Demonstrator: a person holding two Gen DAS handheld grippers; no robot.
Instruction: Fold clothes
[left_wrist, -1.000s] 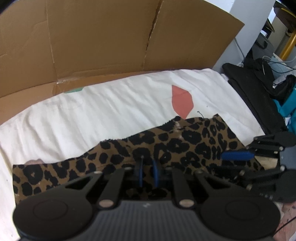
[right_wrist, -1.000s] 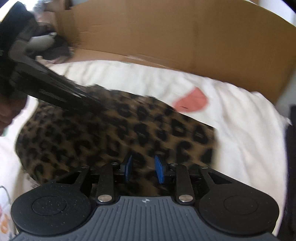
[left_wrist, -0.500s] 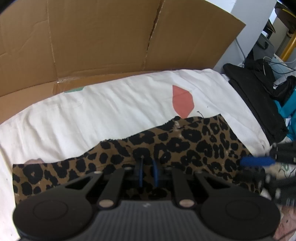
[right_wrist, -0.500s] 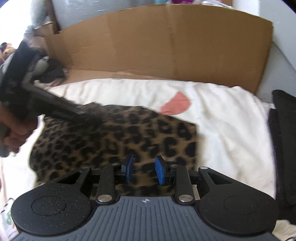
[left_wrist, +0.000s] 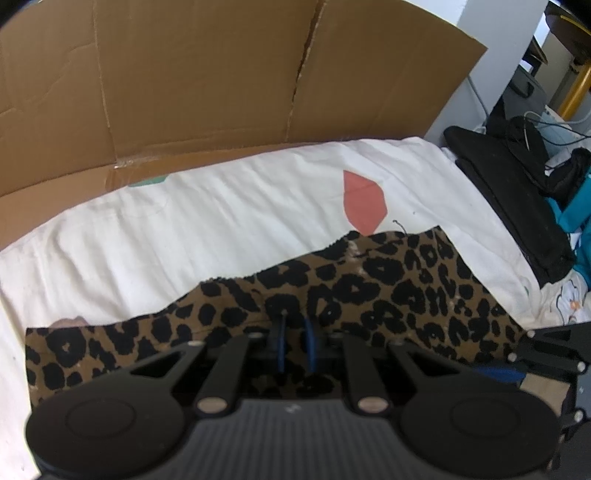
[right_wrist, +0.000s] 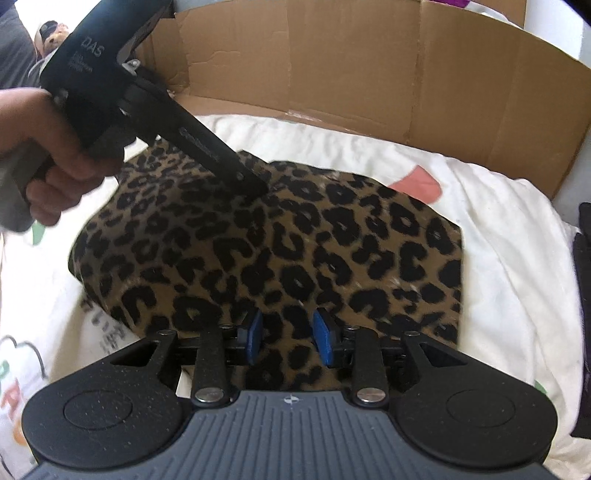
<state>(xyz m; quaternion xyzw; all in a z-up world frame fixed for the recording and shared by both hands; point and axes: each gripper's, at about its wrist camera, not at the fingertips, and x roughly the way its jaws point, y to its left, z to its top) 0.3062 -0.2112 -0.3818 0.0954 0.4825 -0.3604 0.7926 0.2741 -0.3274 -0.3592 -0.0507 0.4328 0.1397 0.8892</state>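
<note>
A leopard-print garment (left_wrist: 388, 291) (right_wrist: 295, 251) lies flat on a white sheet (left_wrist: 221, 229). My left gripper (left_wrist: 295, 343) points down into its middle with the blue pads nearly together, pinching a small ridge of the fabric. In the right wrist view its black fingertips (right_wrist: 251, 184) dig into the far part of the cloth, and a hand (right_wrist: 55, 155) holds its grip. My right gripper (right_wrist: 288, 336) hovers over the near edge of the garment. Its jaws are opening, with fabric below the pads but none pressed between them. It also shows at the lower right (left_wrist: 517, 365) of the left wrist view.
A tall cardboard wall (left_wrist: 221, 74) (right_wrist: 406, 74) stands behind the sheet. A coral patch (left_wrist: 364, 206) is printed on the sheet beyond the garment. Black bags and cables (left_wrist: 517, 177) and a teal cloth (left_wrist: 576, 206) lie off the sheet's right edge.
My right gripper has slid back toward the garment's near right edge, and its pads now stand wider apart. The left gripper and the cloth under it have not moved.
</note>
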